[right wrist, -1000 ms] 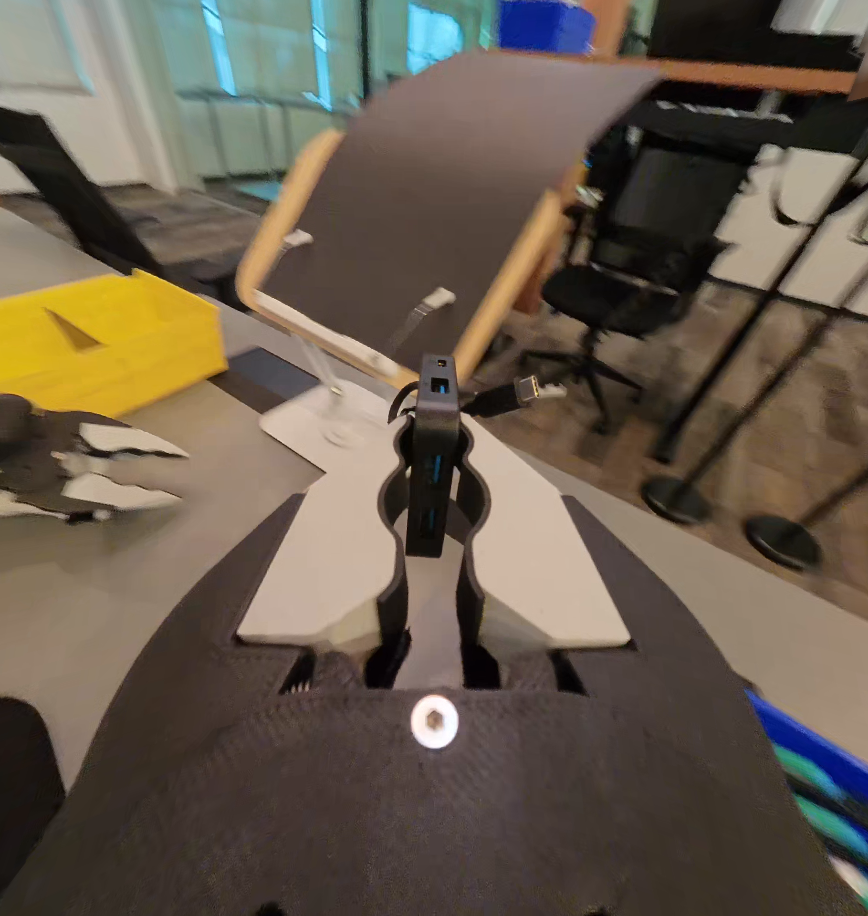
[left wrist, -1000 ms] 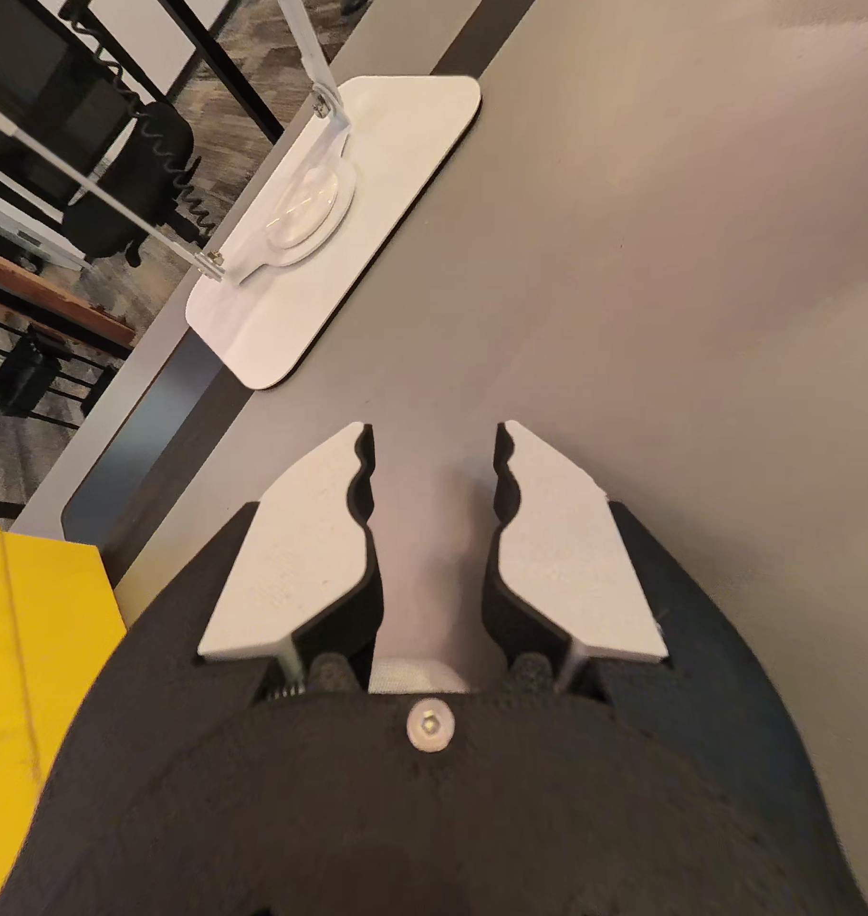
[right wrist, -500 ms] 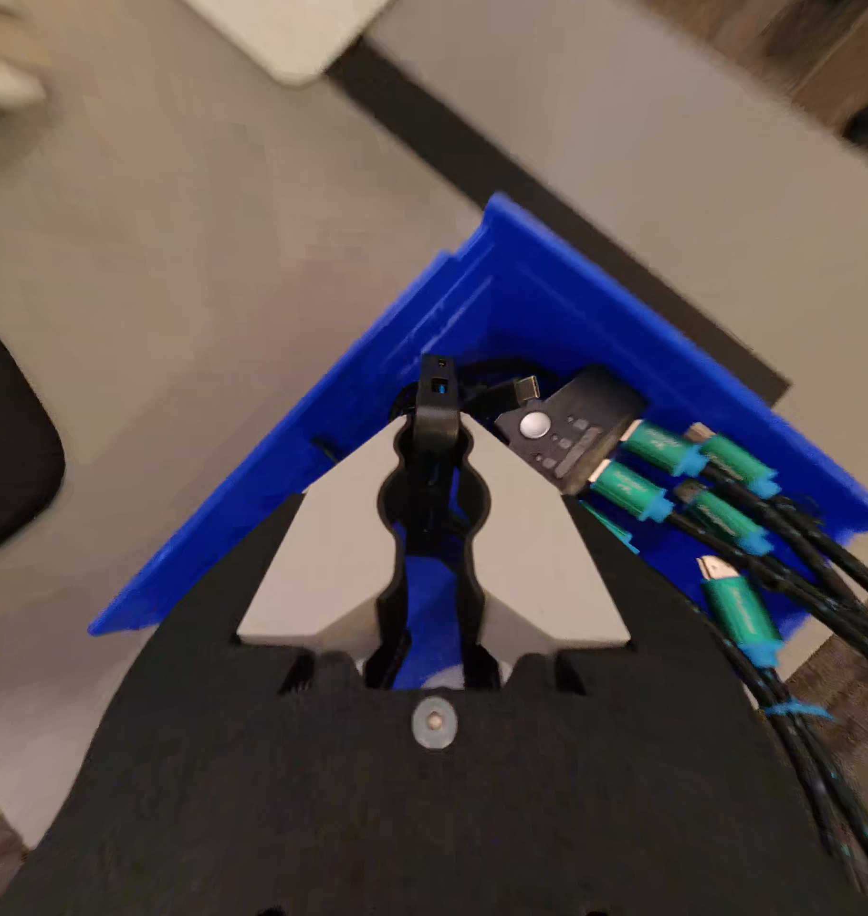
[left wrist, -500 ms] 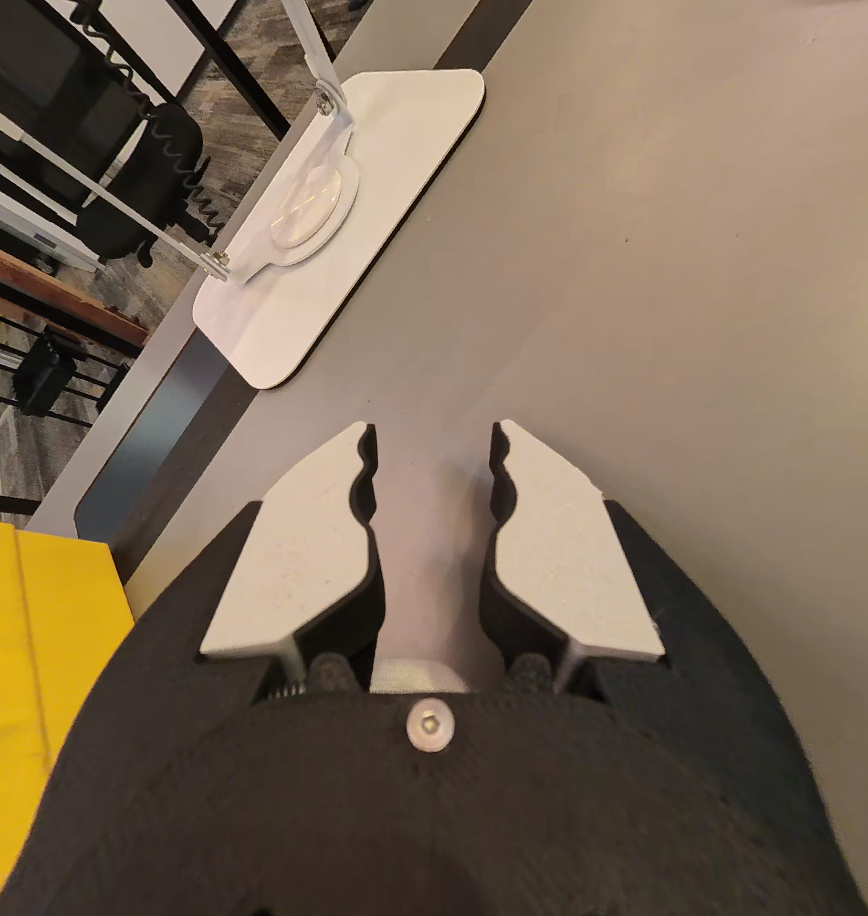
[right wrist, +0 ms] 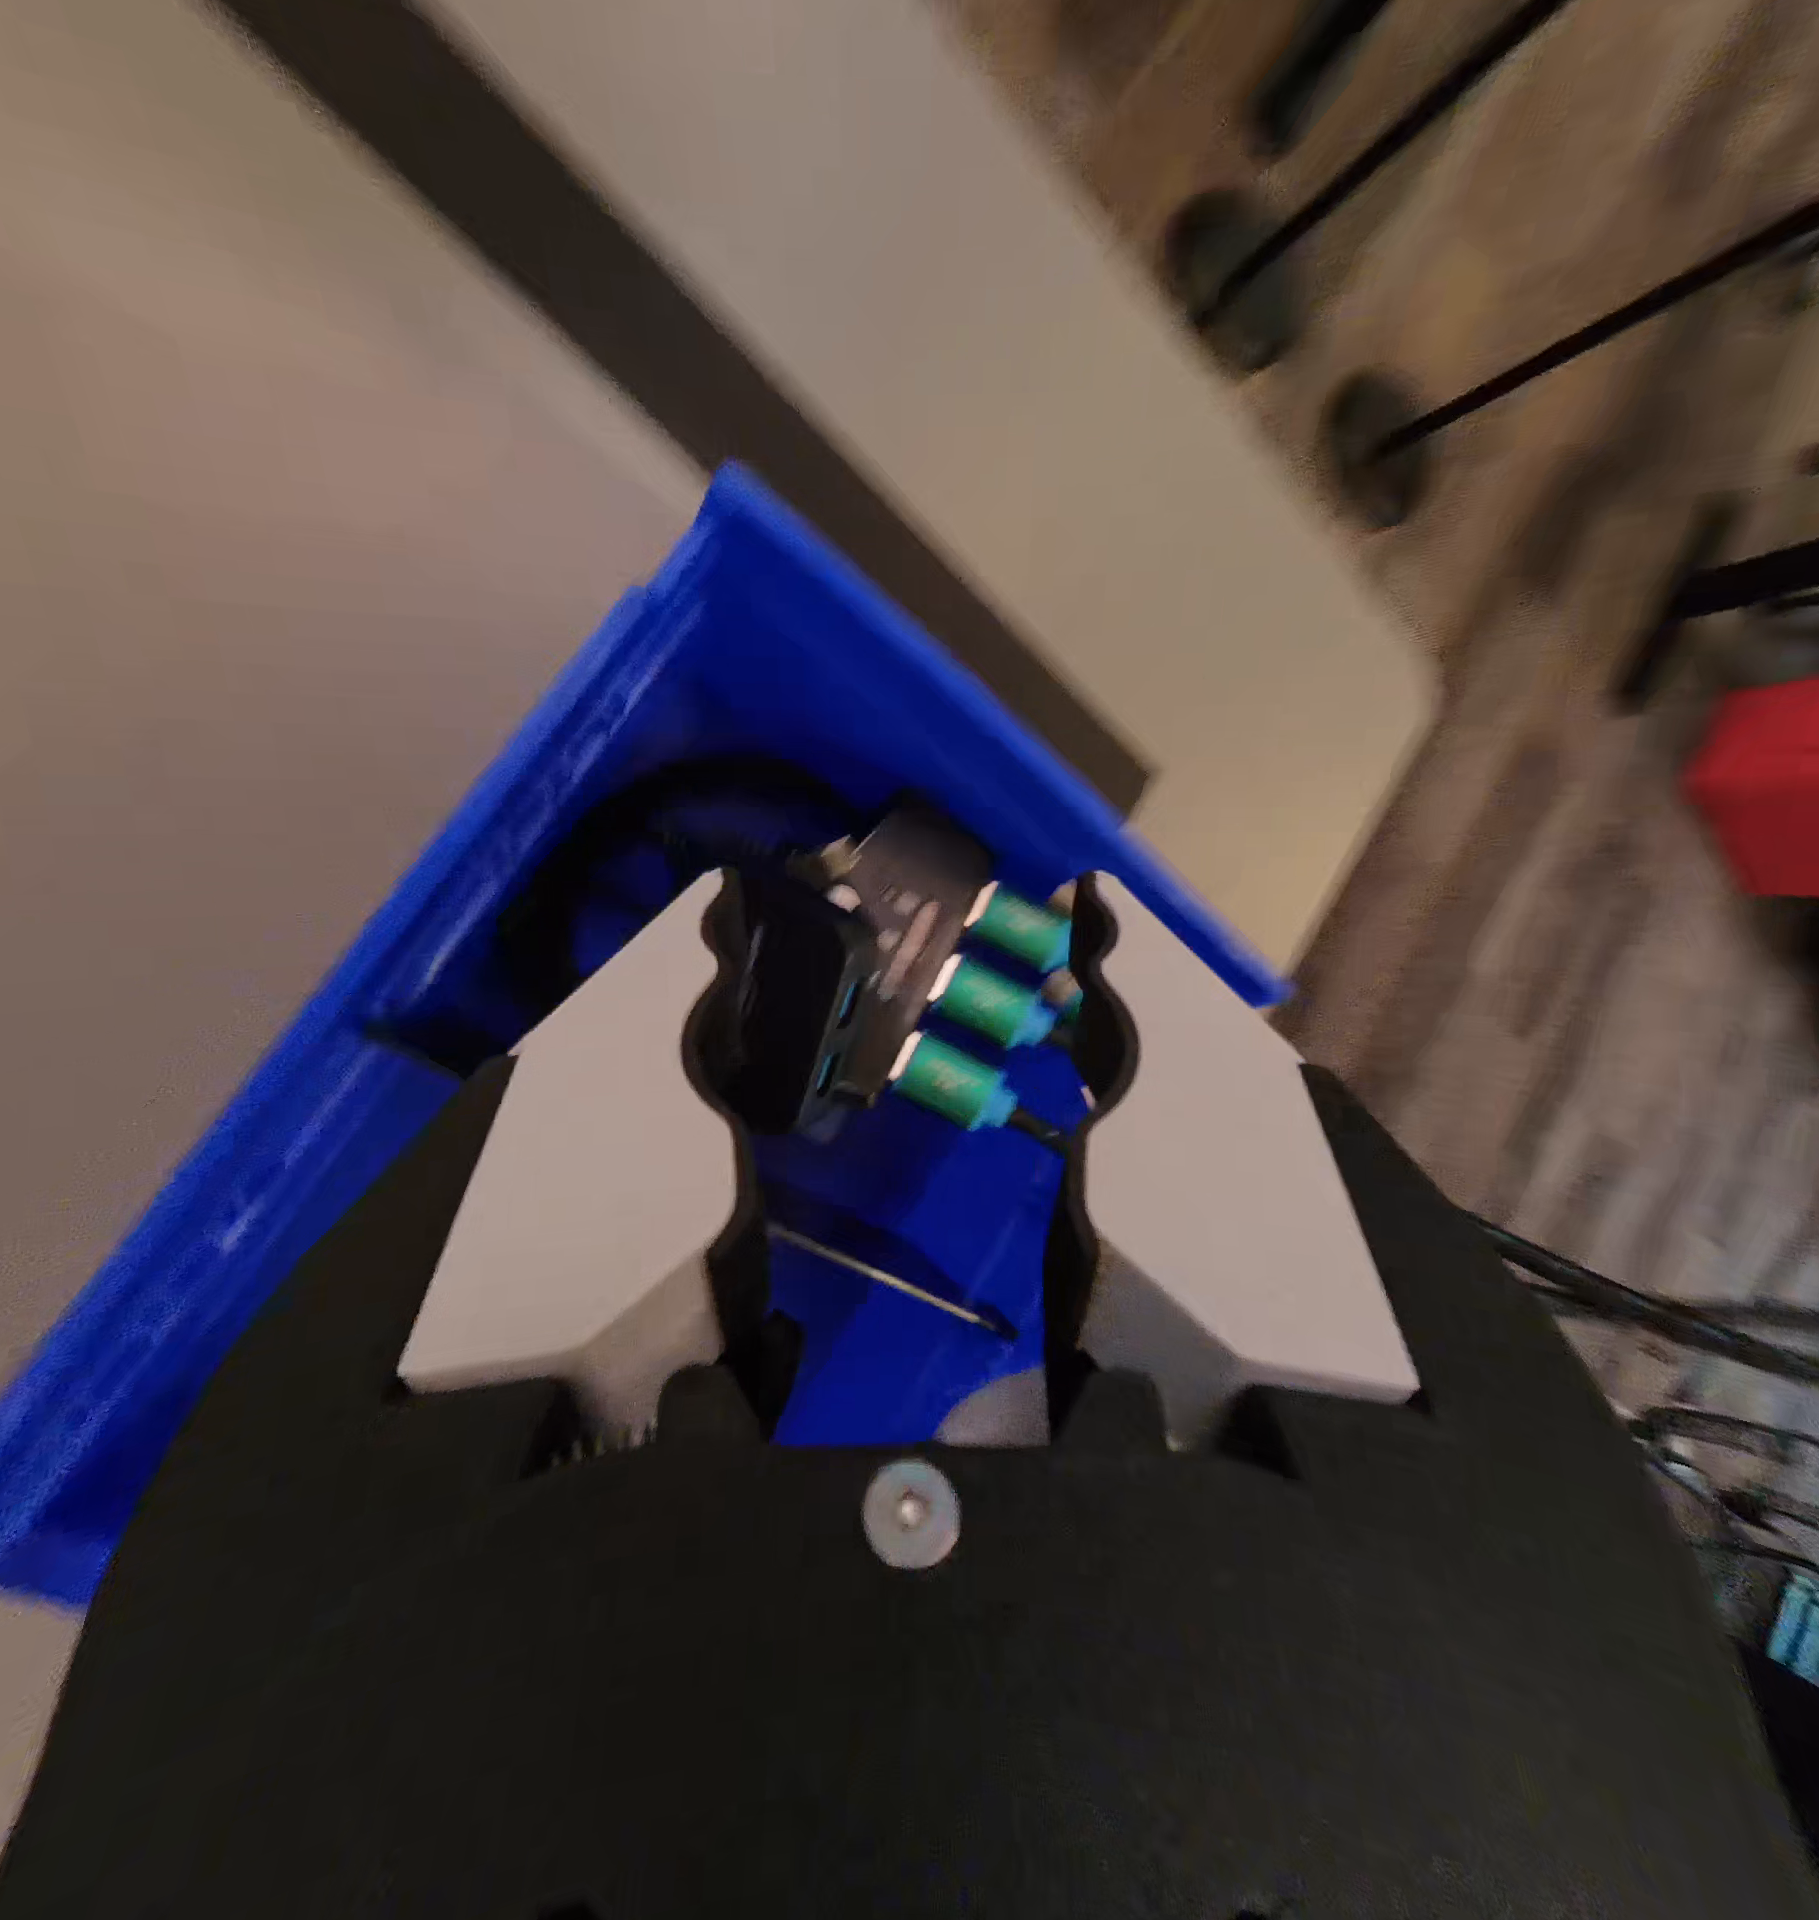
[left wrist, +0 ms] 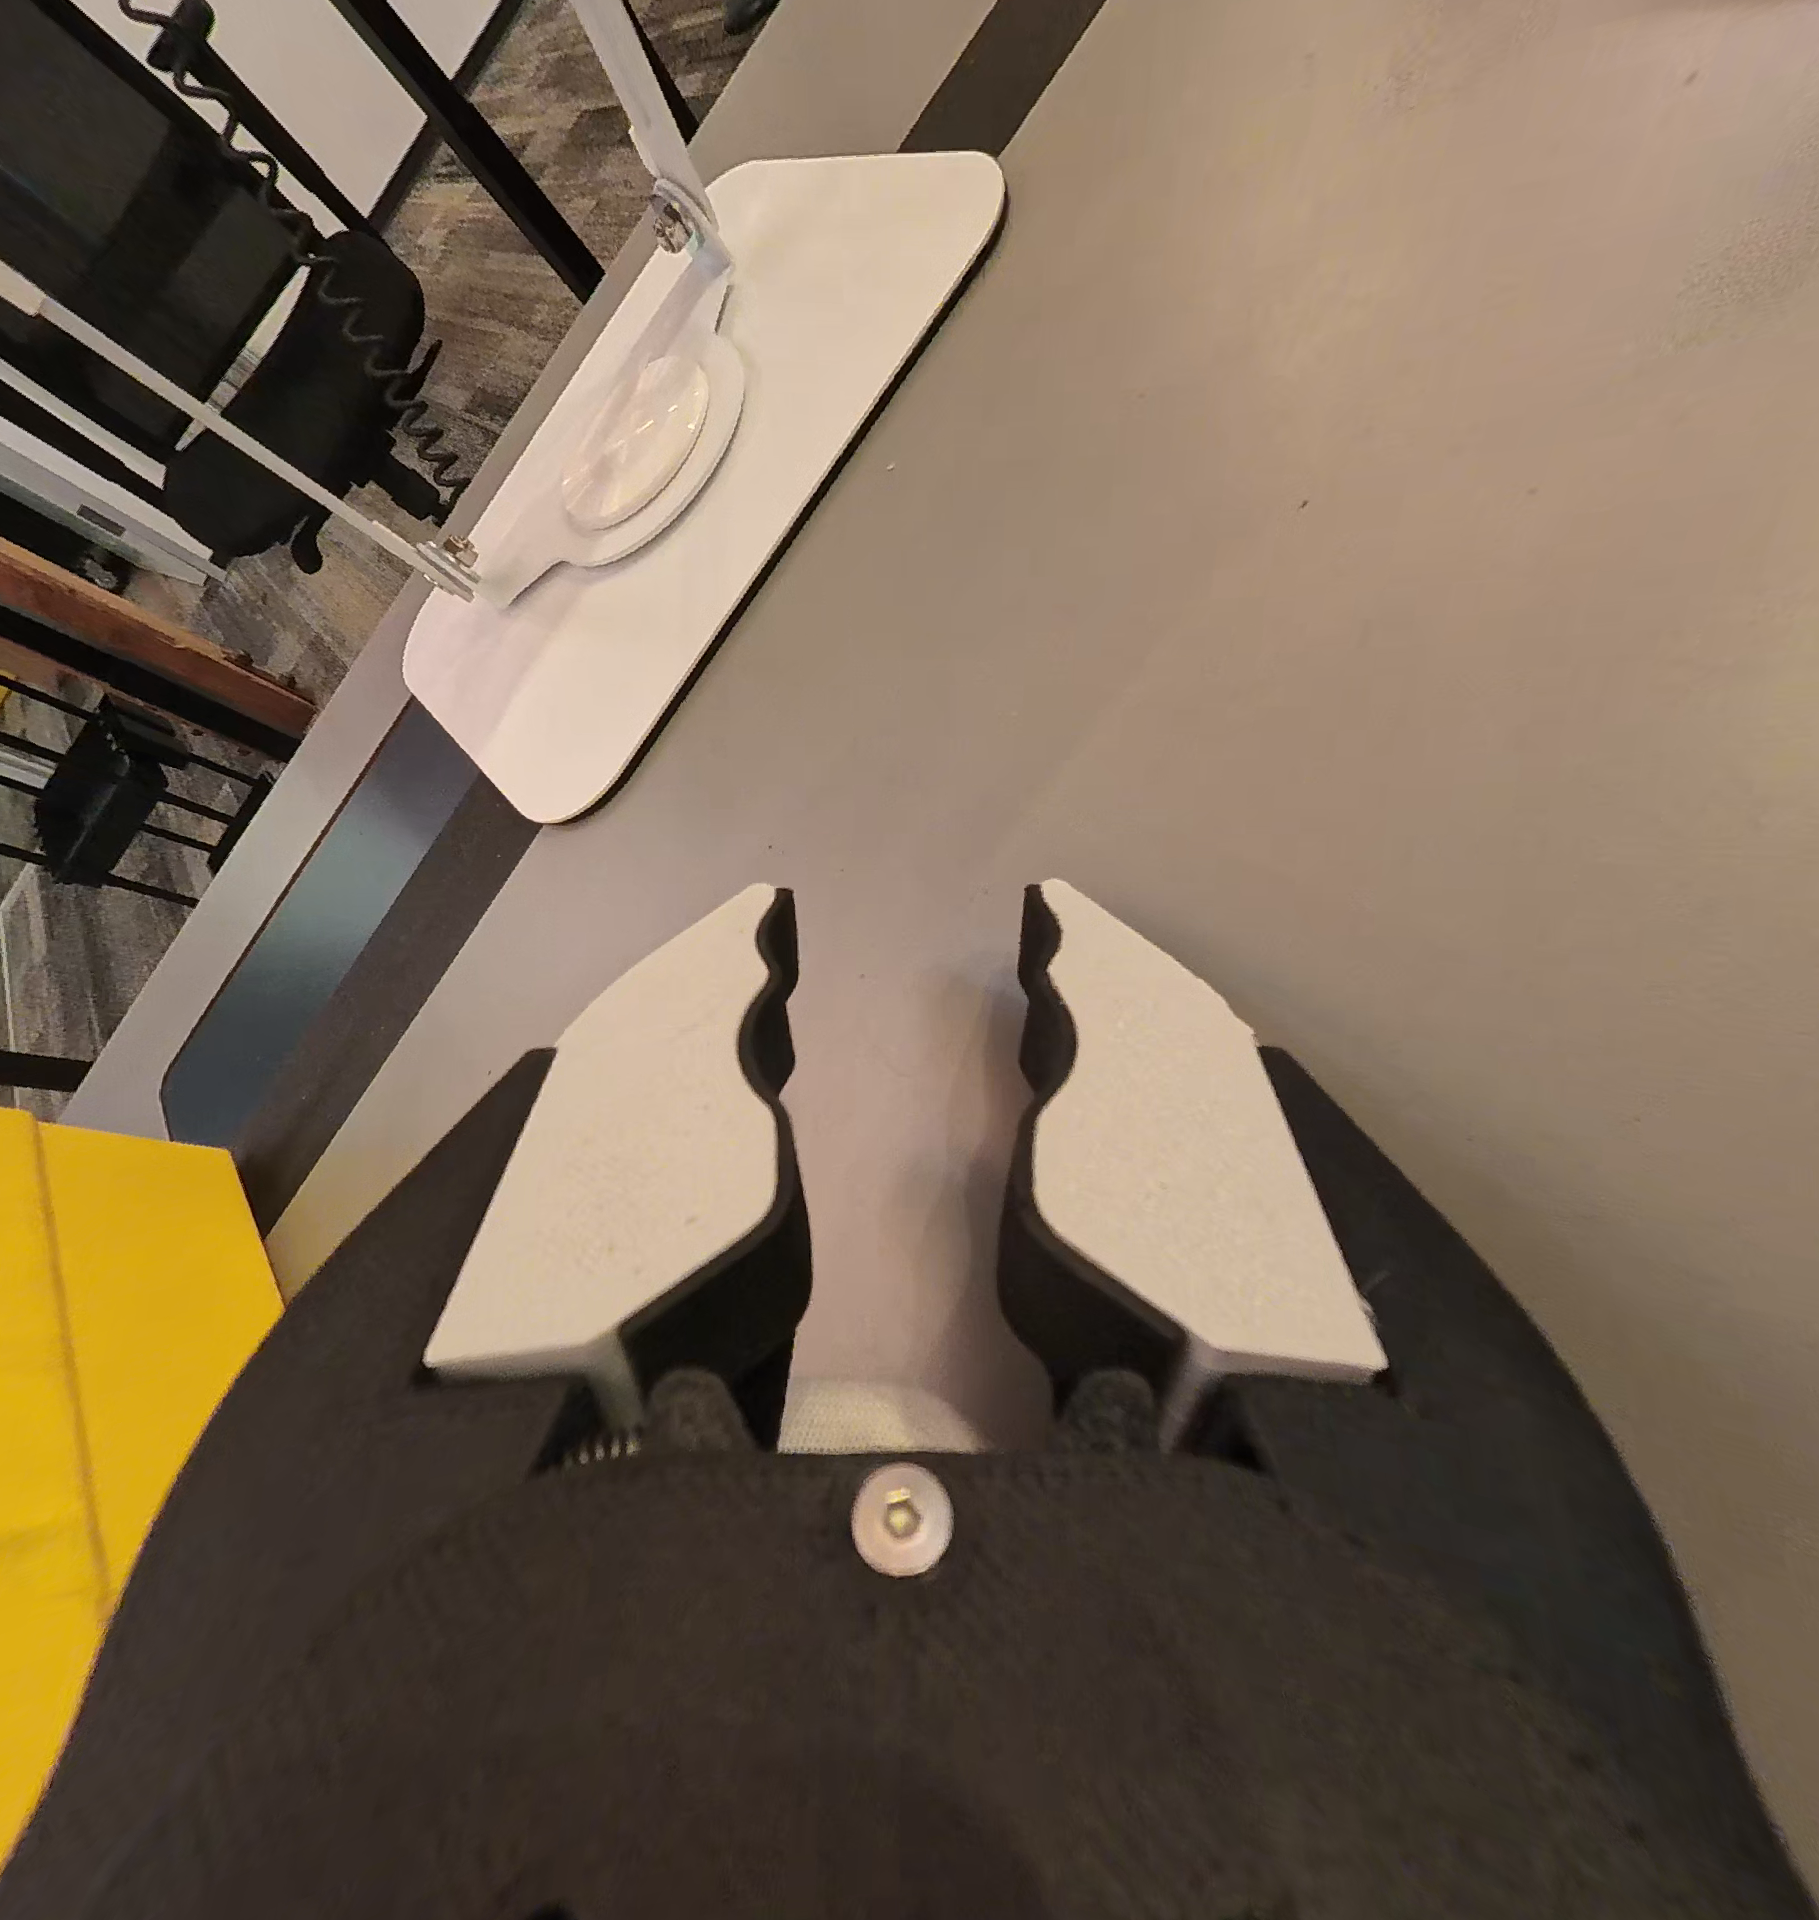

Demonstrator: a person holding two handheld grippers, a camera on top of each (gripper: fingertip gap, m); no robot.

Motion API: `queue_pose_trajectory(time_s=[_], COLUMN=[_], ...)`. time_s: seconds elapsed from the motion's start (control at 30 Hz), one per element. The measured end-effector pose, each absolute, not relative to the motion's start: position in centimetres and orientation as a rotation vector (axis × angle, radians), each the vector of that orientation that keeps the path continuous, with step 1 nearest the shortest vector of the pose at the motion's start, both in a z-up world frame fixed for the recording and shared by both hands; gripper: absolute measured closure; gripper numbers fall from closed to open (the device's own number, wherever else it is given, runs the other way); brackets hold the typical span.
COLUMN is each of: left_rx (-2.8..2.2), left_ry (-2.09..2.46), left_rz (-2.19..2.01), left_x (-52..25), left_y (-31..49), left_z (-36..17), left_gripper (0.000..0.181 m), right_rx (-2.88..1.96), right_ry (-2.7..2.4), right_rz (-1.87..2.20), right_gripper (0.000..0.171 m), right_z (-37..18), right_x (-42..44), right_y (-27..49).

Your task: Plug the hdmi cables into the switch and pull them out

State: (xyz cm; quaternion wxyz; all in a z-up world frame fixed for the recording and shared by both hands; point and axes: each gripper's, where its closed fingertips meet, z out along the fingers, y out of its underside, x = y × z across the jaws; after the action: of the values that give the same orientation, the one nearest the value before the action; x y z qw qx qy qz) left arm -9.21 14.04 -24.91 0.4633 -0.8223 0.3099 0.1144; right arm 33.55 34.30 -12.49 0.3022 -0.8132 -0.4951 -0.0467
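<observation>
My right gripper [right wrist: 905, 888] is open over the blue bin [right wrist: 884, 644]. A small black switch box [right wrist: 796, 1008] with blue ports lies tilted in the bin between my spread fingers, close to the left finger; neither pad presses on it. Beside it lies a second dark switch [right wrist: 910, 914] with three green-and-blue HDMI plugs [right wrist: 993, 997] at its side. The view is blurred. My left gripper [left wrist: 907, 896] is open and empty above the bare grey table [left wrist: 1300, 623].
A white stand base [left wrist: 780, 416] with a clear arm sits near the table's far edge. A yellow bin [left wrist: 74, 1351] is at the left. Black cables [right wrist: 1663, 1320] trail off the table at the right, near a red box [right wrist: 1788, 790]. The tips of one gripper are about 50 cm away from the tips of the other.
My right gripper carried the black box down into the blue bin and has opened, letting it go; it now lies tilted between the fingers. My left gripper barely moved and narrowed slightly.
</observation>
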Motion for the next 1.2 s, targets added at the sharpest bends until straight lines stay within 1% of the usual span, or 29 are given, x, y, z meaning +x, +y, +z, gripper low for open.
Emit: queue_pose_trajectory(time_s=[0.03, 0.1, 0.2, 0.3, 0.33, 0.4, 0.47, 0.53, 0.63, 0.77, 0.83, 0.93, 0.97, 1.0, 1.13, 1.2], left_rx=[-2.024, -2.027, -2.023, -2.017, -2.018, -2.022, -2.028, -2.03, -2.023, -2.022, -2.024, -2.015, -2.016, -2.014, -2.022, -2.028], left_ry=[0.759, 0.758, 0.76, 0.761, 0.759, 0.756, 0.749, 0.744, 0.734, 0.725, 0.722, 0.724, 0.725, 0.722, 0.652, 0.577], left_rz=[0.279, 0.274, 0.279, 0.288, 0.289, 0.283, 0.273, 0.271, 0.273, 0.277, 0.273, 0.284, 0.296, 0.308, 0.332, 0.32], left_x=[-9.2, -9.2, -9.2, -9.2, -9.2, -9.3, -9.3, -9.4, -9.5, -9.6, -9.6, -9.6, -9.6, -9.7, -10.5, -11.3], left_y=[14.1, 14.1, 14.1, 14.1, 14.1, 14.1, 14.1, 14.1, 14.3, 14.7, 14.8, 14.8, 14.8, 14.9, 15.2, 15.4], left_z=[-24.9, -24.9, -24.9, -24.9, -24.9, -24.9, -24.9, -24.9, -24.7, -24.7, -24.7, -24.6, -24.6, -24.6, -24.3, -23.9], left_gripper=[0.14, 0.14, 0.14, 0.14, 0.14, 0.139, 0.138, 0.137, 0.137, 0.137, 0.137, 0.137, 0.137, 0.137, 0.134, 0.13], right_rx=[-2.075, -1.873, -1.598, -1.436, -1.399, -1.323, -1.238, -1.096, -0.875, -0.676, -0.606, -0.578, -0.605, -0.62, -0.685, -0.743], right_ry=[-1.254, -1.161, -1.046, -0.831, -0.748, -0.629, -0.517, -0.446, -0.363, -0.383, -0.424, -0.435, -0.473, -0.52, -0.649, -0.672], right_rz=[-0.16, -0.077, 0.286, 0.659, 0.746, 0.885, 0.973, 1.076, 1.019, 1.014, 0.965, 0.89, 0.89, 0.878, 0.718, 0.707], right_gripper=[0.11, 0.114, 0.116, 0.118, 0.122, 0.123, 0.126, 0.129, 0.135, 0.13, 0.131, 0.136, 0.131, 0.129, 0.13, 0.13], right_z=[-10.3, -5.6, -0.2, 2.8, 3.3, 3.9, 4.7, 6.7, 10.4, 15.1, 15.5, 14.4, 14.0, 13.5, 10.3, 8.7], right_x=[32.5, 27.8, 17.7, 8.7, 6.3, 2.0, -0.6, -1.9, -1.4, -1.5, -1.8, -2.5, -3.4, -4.1, -5.6, -5.9], right_y=[34.3, 33.0, 28.4, 24.8, 24.3, 23.8, 24.2, 23.8, 23.5, 22.2, 21.0, 20.5, 20.7, 20.5, 20.7, 21.5])
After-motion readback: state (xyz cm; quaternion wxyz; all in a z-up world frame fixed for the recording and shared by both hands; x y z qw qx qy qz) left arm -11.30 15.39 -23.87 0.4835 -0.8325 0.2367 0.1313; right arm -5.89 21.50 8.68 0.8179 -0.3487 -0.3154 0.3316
